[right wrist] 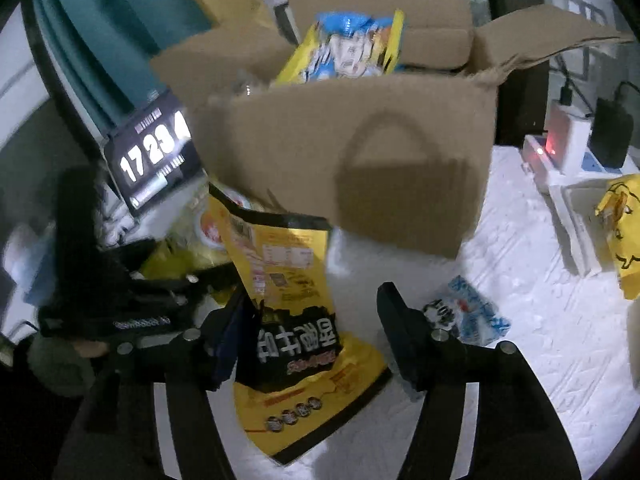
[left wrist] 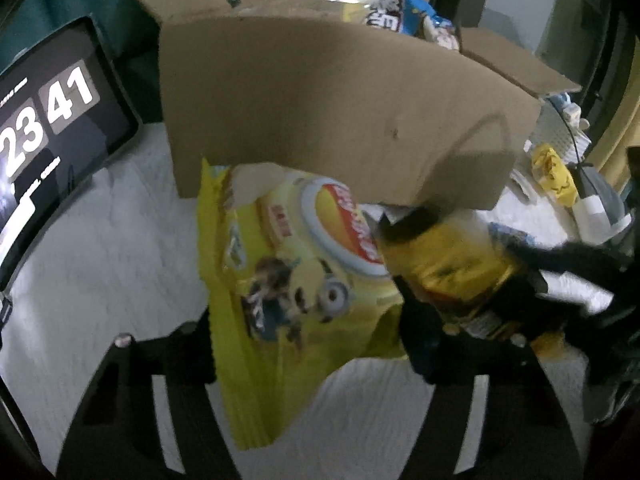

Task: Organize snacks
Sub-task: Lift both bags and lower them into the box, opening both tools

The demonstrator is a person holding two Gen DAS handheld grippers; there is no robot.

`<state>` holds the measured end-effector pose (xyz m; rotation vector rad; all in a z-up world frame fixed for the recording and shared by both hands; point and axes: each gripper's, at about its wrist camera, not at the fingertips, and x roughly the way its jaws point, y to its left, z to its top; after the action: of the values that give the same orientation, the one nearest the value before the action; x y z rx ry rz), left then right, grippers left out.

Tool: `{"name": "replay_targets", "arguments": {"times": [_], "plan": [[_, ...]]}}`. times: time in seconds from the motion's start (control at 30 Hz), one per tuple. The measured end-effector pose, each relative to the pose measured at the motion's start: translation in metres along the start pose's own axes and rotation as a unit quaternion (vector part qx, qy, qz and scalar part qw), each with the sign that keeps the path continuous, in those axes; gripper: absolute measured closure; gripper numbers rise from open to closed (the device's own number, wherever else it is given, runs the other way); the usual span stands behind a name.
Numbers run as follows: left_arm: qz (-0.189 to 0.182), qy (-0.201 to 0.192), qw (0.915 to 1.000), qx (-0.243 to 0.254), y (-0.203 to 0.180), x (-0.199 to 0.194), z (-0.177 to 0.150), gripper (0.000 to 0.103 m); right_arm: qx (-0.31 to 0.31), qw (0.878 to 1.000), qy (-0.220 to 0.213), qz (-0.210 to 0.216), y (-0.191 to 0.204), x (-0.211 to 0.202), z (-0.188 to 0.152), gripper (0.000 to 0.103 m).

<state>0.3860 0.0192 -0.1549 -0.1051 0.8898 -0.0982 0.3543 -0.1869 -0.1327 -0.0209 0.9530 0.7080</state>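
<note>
An open cardboard box (left wrist: pixel 332 108) (right wrist: pixel 344 156) stands on the white cloth with a blue and yellow snack bag (right wrist: pixel 348 48) (left wrist: pixel 396 8) sticking out of it. In the left wrist view my left gripper (left wrist: pixel 308 344) has a yellow Lay's Minions chip bag (left wrist: pixel 296 272) between its wide-set fingers, below the box's front flap. In the right wrist view my right gripper (right wrist: pixel 312 340) stands open around a yellow and black snack bag (right wrist: pixel 292 312), which leans against its left finger (right wrist: pixel 228 340). That bag also shows at the right of the left wrist view (left wrist: pixel 460 268).
A tablet clock (left wrist: pixel 44 152) (right wrist: pixel 152 160) stands at the left. A small blue snack pack (right wrist: pixel 468 312) lies on the cloth at the right. A yellow cartoon bag (right wrist: pixel 620 232) (left wrist: pixel 556 172), white boxes and a power strip (right wrist: pixel 568 148) sit at the far right.
</note>
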Motion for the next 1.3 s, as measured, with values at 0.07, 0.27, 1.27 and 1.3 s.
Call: {"name": "replay_targets", "arguments": {"times": [0.07, 0.27, 1.27, 1.3], "plan": [[-0.001, -0.003, 1.0, 0.004, -0.004, 0.0, 0.0, 0.037, 0.008, 1.0, 0.017, 0.012, 0.004, 0.012, -0.002, 0.037], [-0.007, -0.007, 1.0, 0.001, -0.006, -0.001, -0.001, 0.038, -0.024, 0.998, 0.032, -0.039, 0.028, 0.031, -0.006, 0.03], [-0.046, -0.032, 0.9984, -0.008, 0.005, -0.053, -0.028, 0.046, -0.084, 0.995, 0.017, -0.041, 0.083, 0.003, -0.034, 0.072], [-0.049, -0.032, 0.9983, -0.009, 0.006, -0.056, -0.031, 0.046, -0.086, 0.995, 0.017, -0.04, 0.083, 0.0, -0.036, 0.072]]}}
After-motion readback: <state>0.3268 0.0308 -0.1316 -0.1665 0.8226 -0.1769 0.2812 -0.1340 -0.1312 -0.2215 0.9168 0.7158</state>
